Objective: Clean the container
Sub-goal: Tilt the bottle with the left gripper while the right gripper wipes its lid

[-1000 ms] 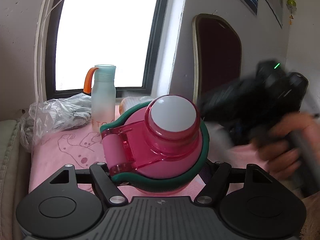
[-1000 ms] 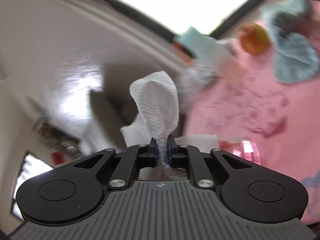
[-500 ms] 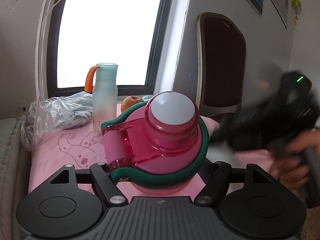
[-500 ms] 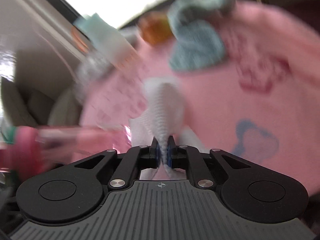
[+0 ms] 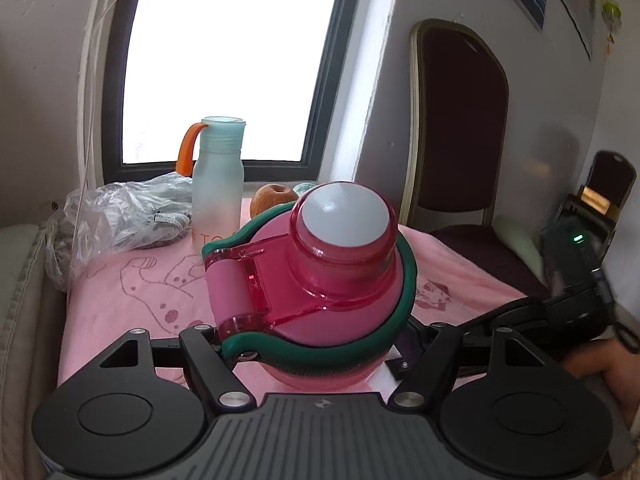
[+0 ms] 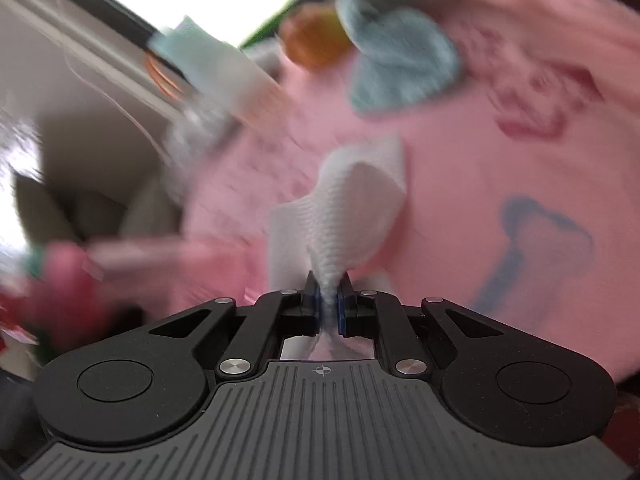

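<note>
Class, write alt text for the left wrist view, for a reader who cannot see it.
The left gripper clamps a pink bottle with a grey cap, upright on a pink cloth. Behind it stand a pale bottle and an apple before a window; the right gripper enters low right.

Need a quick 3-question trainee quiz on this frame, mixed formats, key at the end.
1. True or false: the left gripper is clamped around the pink bottle.
2. What does the right gripper hold? A) blue cloth B) white paper towel C) apple
3. Fill in: behind the pink bottle, by the window, stands a frosted bottle with an ____ handle.

Key:
1. True; its fingers press the bottle's sides.
2. B; the white paper towel is pinched between the jaws, while the blue cloth lies on the pink tablecloth.
3. orange
</note>
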`<state>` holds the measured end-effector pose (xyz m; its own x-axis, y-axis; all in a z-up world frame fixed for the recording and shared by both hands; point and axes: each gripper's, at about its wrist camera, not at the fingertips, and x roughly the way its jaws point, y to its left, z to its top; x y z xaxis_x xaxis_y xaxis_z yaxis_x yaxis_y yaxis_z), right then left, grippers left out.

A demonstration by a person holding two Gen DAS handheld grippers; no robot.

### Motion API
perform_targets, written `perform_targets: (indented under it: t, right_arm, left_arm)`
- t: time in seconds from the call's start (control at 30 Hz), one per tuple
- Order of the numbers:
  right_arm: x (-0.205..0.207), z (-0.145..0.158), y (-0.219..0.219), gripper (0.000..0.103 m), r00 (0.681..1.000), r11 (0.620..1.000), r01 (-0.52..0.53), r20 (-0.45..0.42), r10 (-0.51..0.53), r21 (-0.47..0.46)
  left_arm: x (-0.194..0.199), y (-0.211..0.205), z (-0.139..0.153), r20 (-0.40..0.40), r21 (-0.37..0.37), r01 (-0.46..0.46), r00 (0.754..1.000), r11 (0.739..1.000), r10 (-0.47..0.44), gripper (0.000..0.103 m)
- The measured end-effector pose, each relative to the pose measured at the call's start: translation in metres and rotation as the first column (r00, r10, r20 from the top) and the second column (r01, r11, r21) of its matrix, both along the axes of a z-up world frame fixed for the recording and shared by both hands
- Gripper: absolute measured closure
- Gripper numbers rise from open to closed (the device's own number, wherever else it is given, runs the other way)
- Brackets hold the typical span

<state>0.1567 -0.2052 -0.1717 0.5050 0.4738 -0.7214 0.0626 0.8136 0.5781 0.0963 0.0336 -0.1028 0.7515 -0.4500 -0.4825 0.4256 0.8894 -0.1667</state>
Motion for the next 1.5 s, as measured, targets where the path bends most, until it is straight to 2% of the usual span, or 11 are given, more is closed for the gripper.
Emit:
perform_targets:
  t: [0.13,0.33,0.53,0.57,0.63,0.8,0.97,1.13,1.3,1.33,1.5]
  right_arm:
    - [-0.012,0.017,-0.007,0.091,0.996,0.999,0.022,0.086,-0.018,-0.046]
    - [-0.039,0.066,-0.034,0.091,0.957,0.982,0.147,0.27,-0.111,-0.117]
    - [-0.049,0.071,-0.053,0.09,0.944,0.976,0.196,0.289,-0.161,-0.094]
    - [-0.048,0.069,-0.055,0.09,0.944,0.976,0.199,0.285,-0.166,-0.088]
    - [-0.05,0.067,-0.059,0.09,0.944,0.976,0.205,0.28,-0.177,-0.076]
    - [-0.053,0.062,-0.068,0.088,0.941,0.976,0.212,0.281,-0.19,-0.047]
    - [-0.059,0.061,-0.075,0.088,0.938,0.976,0.214,0.285,-0.198,-0.027]
    - [-0.061,0.061,-0.077,0.088,0.935,0.976,0.217,0.29,-0.203,-0.018]
    - [-0.063,0.062,-0.078,0.088,0.933,0.975,0.22,0.296,-0.204,-0.02]
    - [-0.063,0.062,-0.078,0.088,0.933,0.975,0.22,0.296,-0.204,-0.02]
    - [-0.065,0.064,-0.076,0.088,0.932,0.976,0.218,0.301,-0.2,-0.025]
  left_arm:
    - [0.008,-0.011,0.005,-0.016,0.038,0.0,1.0,0.999,0.0,0.032]
    - [0.027,-0.037,0.013,-0.06,0.094,-0.073,0.995,0.993,0.078,0.032]
    - [0.033,-0.069,0.016,-0.081,0.159,-0.192,0.975,0.968,0.207,0.029]
    - [0.034,-0.072,0.015,-0.089,0.159,-0.217,0.969,0.963,0.233,0.025]
    - [0.035,-0.079,0.015,-0.103,0.161,-0.266,0.953,0.95,0.284,0.013]
    - [0.031,-0.093,0.012,-0.059,0.193,-0.412,0.901,0.89,0.43,0.008]
    - [0.031,-0.103,0.015,-0.074,0.187,-0.538,0.827,0.822,0.558,0.008]
    - [0.034,-0.109,0.019,-0.1,0.178,-0.608,0.771,0.773,0.629,0.011]
    - [0.036,-0.114,0.02,-0.087,0.211,-0.569,0.799,0.795,0.595,0.032]
    - [0.035,-0.113,0.019,-0.078,0.216,-0.556,0.81,0.803,0.582,0.032]
    - [0.031,-0.101,0.015,-0.036,0.226,-0.426,0.895,0.876,0.445,0.032]
